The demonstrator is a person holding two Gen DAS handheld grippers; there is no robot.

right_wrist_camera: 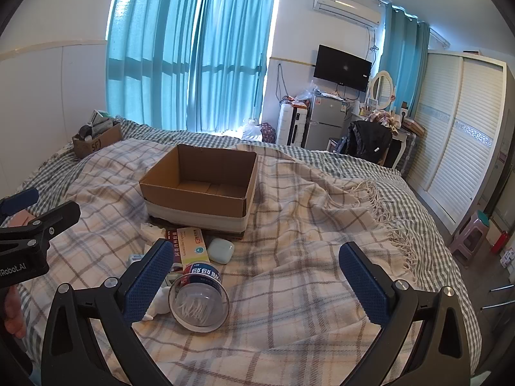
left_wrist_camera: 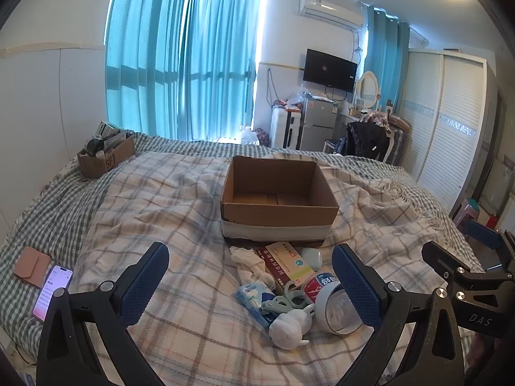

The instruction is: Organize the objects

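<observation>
"DAS" printed in grey on the right gripper's black body (left_wrist_camera: pixel 479 318); "Robot.AI" in white on the left gripper's body (right_wrist_camera: pixel 13 268); "SF" scrawled in marker on the small cardboard box (right_wrist_camera: pixel 96 144).

The cardboard box (left_wrist_camera: pixel 278 197) stands open-topped on the blanket (right_wrist_camera: pixel 305 257), its inside bare, so entry from above is unobstructed. Just near of its front wall a cluster crowds the approach: medicine carton (left_wrist_camera: pixel 286 265), white case (right_wrist_camera: pixel 220 250), swab jar (right_wrist_camera: pixel 199 299), white figurine (left_wrist_camera: pixel 289 326). Right of the cluster, the blanket lies open.
</observation>
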